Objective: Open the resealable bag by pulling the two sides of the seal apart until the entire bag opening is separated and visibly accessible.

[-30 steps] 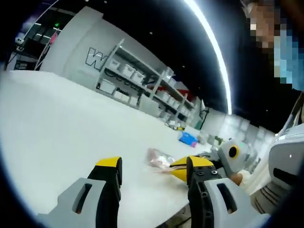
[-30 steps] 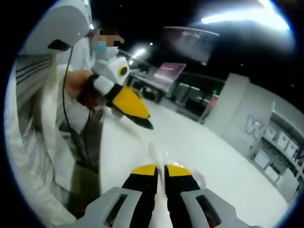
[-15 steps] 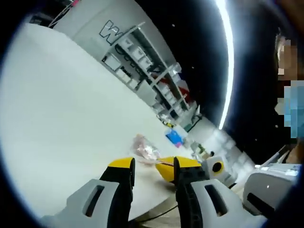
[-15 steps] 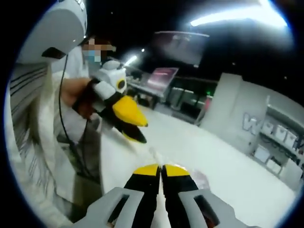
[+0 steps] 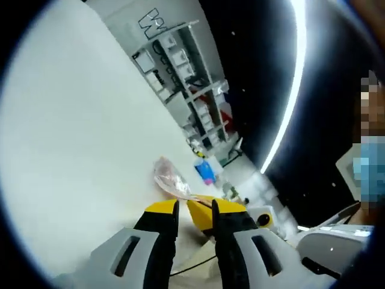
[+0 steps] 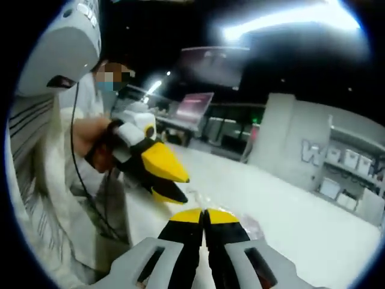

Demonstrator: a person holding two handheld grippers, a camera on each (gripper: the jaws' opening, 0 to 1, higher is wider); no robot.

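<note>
Clear crinkled plastic resealable bag (image 5: pixel 171 180) on white table (image 5: pixel 78 150). Right gripper (image 6: pixel 204 215): jaws pressed together, bag at 12 o'clock, grip unclear. Left gripper (image 5: pixel 194 212): jaws narrowly parted, empty.

Yellow-tipped black tools (image 6: pixel 204 215), grey bodies

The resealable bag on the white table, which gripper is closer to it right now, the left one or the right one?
Right. The right gripper has its jaws pressed together at the resealable bag, apparently pinching its edge. The left gripper is a little short of the bag, jaws slightly apart.
</note>
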